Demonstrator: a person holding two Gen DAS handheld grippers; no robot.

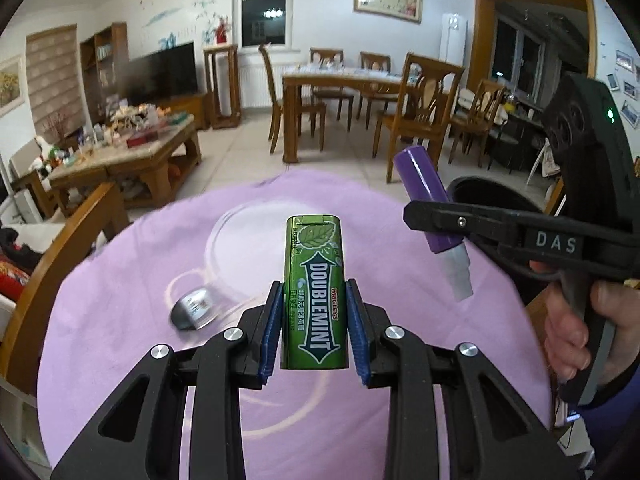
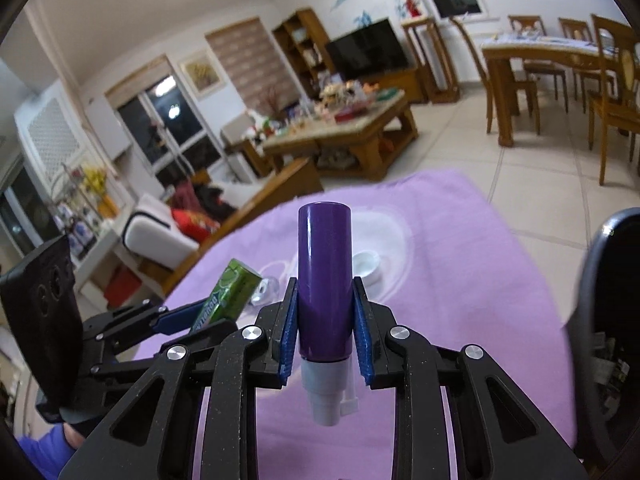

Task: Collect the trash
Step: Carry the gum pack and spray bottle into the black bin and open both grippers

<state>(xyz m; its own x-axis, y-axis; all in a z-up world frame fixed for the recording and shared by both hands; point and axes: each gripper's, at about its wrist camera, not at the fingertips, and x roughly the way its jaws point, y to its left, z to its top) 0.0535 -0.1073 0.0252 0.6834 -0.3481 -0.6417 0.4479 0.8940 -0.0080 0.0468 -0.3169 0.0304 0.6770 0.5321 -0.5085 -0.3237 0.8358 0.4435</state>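
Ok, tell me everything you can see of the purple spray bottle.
The purple spray bottle is a glossy cylinder, plastic by the look, with a white pump nozzle at one end. The right gripper holds it above the lilac cloth, blue jaws pressed on both sides of its body, nozzle end pointing back toward the camera. In the left wrist view it hangs tilted, nozzle lowest, near the dark bin. Nothing else touches it.
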